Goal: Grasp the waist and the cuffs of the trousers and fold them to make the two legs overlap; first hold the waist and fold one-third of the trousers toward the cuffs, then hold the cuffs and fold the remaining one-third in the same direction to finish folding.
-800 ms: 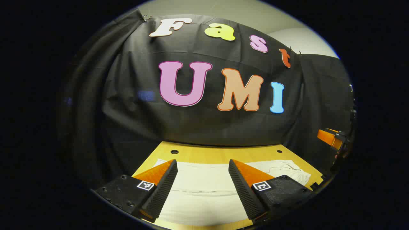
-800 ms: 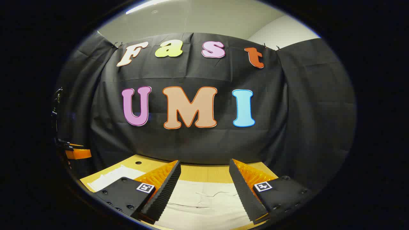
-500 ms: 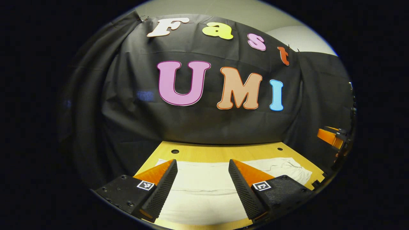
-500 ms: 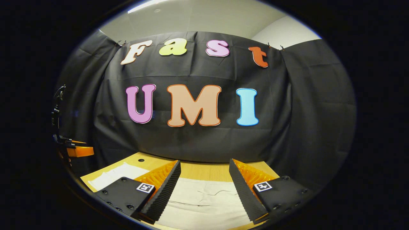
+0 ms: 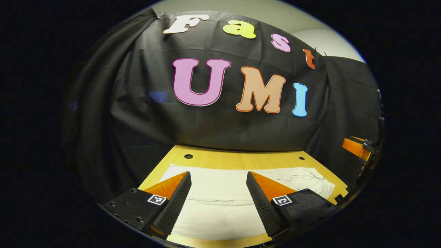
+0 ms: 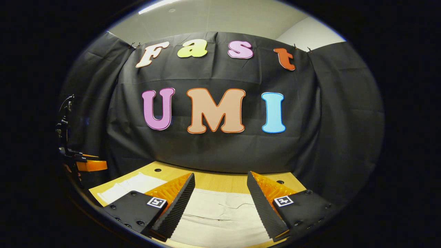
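Pale cream trousers [image 5: 220,193] lie flat across the wooden table [image 5: 237,160], stretched from side to side. My left gripper [image 5: 218,177] hovers open above them, nothing between its fingers. A wrinkled end of the trousers [image 5: 310,179] lies toward the right in the left gripper view. In the right gripper view the trousers [image 6: 220,213] run under my right gripper [image 6: 220,178], which is open and holds nothing. The other gripper [image 6: 90,165] shows at the far left of the right gripper view, and at the far right edge of the left gripper view sits the right gripper [image 5: 356,148].
The table has small round holes [image 5: 188,156] near its back edge, close to the black cloth wall. A strip of bare wood [image 6: 220,181] lies between the trousers and the wall. The table's right corner [image 5: 339,193] is near the wrinkled end.
Both views have tipped slightly downward and shifted, so more of the table and trousers shows. Both grippers stay open with nothing taken hold of.
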`<state>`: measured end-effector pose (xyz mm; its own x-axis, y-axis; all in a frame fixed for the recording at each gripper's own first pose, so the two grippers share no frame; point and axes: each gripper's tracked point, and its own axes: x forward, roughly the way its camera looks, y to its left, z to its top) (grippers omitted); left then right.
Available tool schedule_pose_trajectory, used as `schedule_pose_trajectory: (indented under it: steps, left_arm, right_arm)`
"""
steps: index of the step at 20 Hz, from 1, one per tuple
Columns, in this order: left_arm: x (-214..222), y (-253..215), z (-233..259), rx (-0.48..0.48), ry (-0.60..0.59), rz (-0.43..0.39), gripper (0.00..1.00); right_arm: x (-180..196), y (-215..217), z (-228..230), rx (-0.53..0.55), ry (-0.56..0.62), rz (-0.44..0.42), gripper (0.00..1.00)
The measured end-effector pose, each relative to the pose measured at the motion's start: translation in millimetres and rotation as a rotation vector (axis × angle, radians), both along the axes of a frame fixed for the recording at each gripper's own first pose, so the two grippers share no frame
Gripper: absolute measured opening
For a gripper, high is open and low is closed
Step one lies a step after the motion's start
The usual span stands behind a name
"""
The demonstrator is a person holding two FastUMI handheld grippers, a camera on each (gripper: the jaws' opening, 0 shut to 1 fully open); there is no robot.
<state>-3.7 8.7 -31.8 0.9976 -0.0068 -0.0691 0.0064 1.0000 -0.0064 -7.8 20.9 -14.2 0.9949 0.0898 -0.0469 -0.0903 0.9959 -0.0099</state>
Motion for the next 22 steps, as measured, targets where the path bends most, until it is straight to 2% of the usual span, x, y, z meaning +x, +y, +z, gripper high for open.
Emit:
schedule_pose_trajectory:
  steps: [6,9,18,21,22]
  left_arm:
    - [-16,-2,-55,0.056,0.165,-0.126,0.95]
    - [-27,6,-91,0.129,0.281,-0.199,0.95]
    - [-75,58,-201,0.427,0.69,-0.422,0.95]
    - [-74,81,-236,0.479,0.815,-0.454,0.95]
    - [-73,89,-246,0.486,0.851,-0.465,0.92]
  right_arm:
    - [-4,-4,-15,-0.017,0.048,0.013,0.97]
    - [-9,-11,-22,-0.021,0.071,-0.001,0.97]
    - [-23,-31,-45,-0.034,0.138,-0.06,0.97]
    - [-27,-38,-50,-0.047,0.151,-0.077,0.97]
    - [-28,-40,-51,-0.052,0.154,-0.087,0.97]
